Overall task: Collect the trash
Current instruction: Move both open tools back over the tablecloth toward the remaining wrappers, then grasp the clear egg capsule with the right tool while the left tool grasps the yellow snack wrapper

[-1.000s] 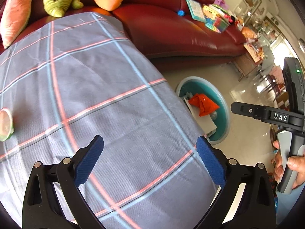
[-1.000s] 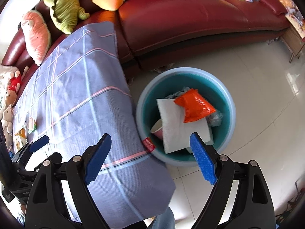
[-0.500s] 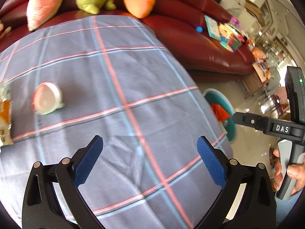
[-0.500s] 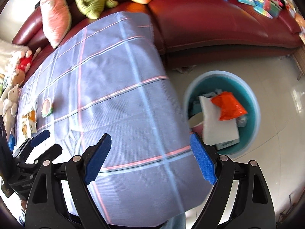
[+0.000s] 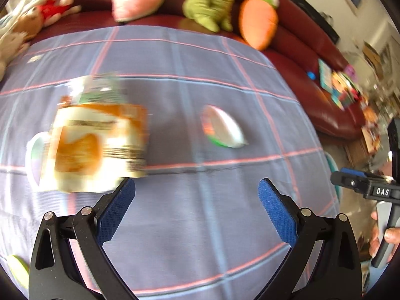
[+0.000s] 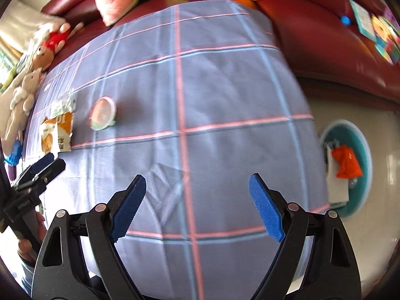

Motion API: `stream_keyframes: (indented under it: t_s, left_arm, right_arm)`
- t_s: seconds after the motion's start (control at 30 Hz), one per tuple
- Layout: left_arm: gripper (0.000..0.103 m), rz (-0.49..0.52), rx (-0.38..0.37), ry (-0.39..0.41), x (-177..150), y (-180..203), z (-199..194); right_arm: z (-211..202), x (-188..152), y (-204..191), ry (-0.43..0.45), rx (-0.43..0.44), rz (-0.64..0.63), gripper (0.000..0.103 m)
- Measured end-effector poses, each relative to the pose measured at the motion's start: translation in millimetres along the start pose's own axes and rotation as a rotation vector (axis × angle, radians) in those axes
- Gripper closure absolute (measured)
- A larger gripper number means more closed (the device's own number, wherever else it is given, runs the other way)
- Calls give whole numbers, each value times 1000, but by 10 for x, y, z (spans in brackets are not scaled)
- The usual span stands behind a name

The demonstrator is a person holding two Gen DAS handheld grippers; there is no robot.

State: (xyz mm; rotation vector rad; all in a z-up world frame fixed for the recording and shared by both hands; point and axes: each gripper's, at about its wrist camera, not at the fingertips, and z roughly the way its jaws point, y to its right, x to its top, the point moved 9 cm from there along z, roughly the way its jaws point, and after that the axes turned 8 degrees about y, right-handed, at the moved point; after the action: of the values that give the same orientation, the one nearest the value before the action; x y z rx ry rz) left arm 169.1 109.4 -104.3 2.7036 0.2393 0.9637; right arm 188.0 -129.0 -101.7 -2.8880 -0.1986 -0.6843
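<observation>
An orange and white snack bag [image 5: 97, 142] lies blurred on the checked tablecloth [image 5: 200, 225], just ahead and left of my open left gripper [image 5: 197, 187]. A small round cup with a pink lid [image 5: 222, 130] lies on its side to the bag's right. In the right wrist view the snack bag [image 6: 56, 132] and the cup [image 6: 102, 113] sit far left, well away from my open right gripper [image 6: 197, 185], which hovers over bare cloth. The teal trash bin [image 6: 362, 150], holding an orange wrapper [image 6: 347, 161] and white paper, stands on the floor at the right.
A dark red sofa [image 6: 325, 50] with plush toys [image 5: 210, 0] and cushions runs behind the table. Books and toys [image 5: 342, 87] lie on the sofa's right end. A white ring-shaped item [image 5: 33, 155] peeks from under the bag. A hand [image 5: 385, 237] holds the right gripper's handle.
Both grippers swept left across the table, away from the bin. The snack bag and cup have come into the left gripper's view centre. Both stayed open.
</observation>
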Motion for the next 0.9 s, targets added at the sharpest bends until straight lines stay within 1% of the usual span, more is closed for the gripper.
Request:
stream_keyframes:
  t_s: [0.1, 0.2, 0.3, 0.43, 0.63, 0.8, 0.9]
  left_arm:
    - [4, -28, 40, 8, 66, -333, -67]
    - [4, -34, 75, 21, 150, -611, -158]
    - [4, -29, 101, 34, 199, -803, -230]
    - [4, -11, 130, 29, 246, -1061, -253]
    - [4, 33, 127, 3, 298, -1187, -165]
    - [4, 25, 123, -4, 308, -1235, -97]
    - [4, 38, 126, -12, 317, -1255, -54]
  right_arm:
    - [99, 57, -263, -18, 12, -35, 22]
    - [188, 115, -492, -33, 23, -70, 22]
    - [253, 177, -699, -46, 31, -98, 22]
    - [332, 230, -895, -55, 41, -131, 22]
    - [531, 302, -1177, -84, 78, -154, 22]
    - [798, 442, -1425, -109, 118, -168, 22]
    - [944, 521, -1493, -111, 124, -175, 22]
